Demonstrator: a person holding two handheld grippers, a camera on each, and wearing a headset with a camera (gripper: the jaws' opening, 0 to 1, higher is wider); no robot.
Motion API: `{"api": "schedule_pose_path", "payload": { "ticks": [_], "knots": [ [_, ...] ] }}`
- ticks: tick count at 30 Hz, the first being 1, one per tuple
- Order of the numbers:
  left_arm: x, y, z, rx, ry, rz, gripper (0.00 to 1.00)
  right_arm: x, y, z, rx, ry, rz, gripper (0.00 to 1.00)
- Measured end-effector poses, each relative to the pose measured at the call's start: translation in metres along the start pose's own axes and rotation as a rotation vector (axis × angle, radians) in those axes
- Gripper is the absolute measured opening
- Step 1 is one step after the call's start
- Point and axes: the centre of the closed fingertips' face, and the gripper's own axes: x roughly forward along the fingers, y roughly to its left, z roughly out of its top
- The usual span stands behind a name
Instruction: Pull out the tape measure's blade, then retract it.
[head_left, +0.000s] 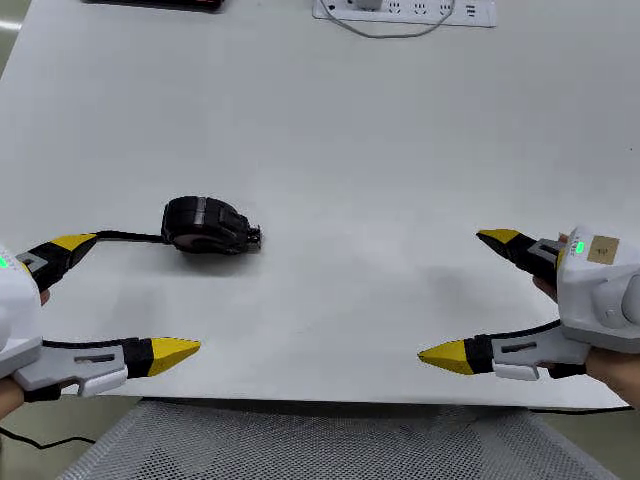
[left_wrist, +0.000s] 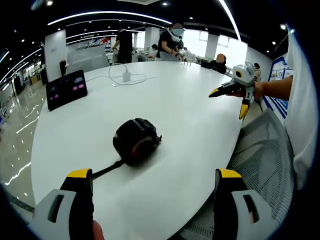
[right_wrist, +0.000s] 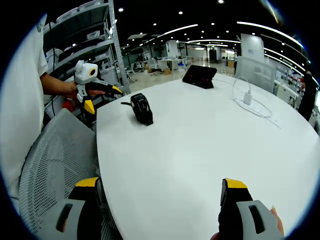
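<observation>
Tape measure (head_left: 205, 225) on table (head_left: 400, 180), left hand-held gripper (head_left: 146, 292) wide, right hand-held gripper (head_left: 450, 295) wide

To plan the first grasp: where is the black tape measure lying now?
In the head view the black tape measure lies on the white table, left of centre, just ahead of the open left gripper.

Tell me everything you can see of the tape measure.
The tape measure is a black, rounded case, plastic by its look, with a grey band across it. It is fully retracted, just the end hook showing. It rests on the white table. A black strap trails toward the open left gripper; contact there is unclear.
</observation>
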Motion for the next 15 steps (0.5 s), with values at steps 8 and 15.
{"api": "schedule_pose_path", "payload": {
  "ticks": [8, 15],
  "knots": [
    [0.0008, -0.0018, 0.001, 0.005, -0.005, 0.001, 0.99, -0.0026, 0.0002, -0.002, 0.014, 0.0, -0.012, 0.99],
    [-0.0006, -0.0017, 0.0014, 0.006, -0.008, 0.0, 0.99, -0.0043, -0.0013, -0.0022, 0.015, 0.002, -0.011, 0.99]
  ]
}}
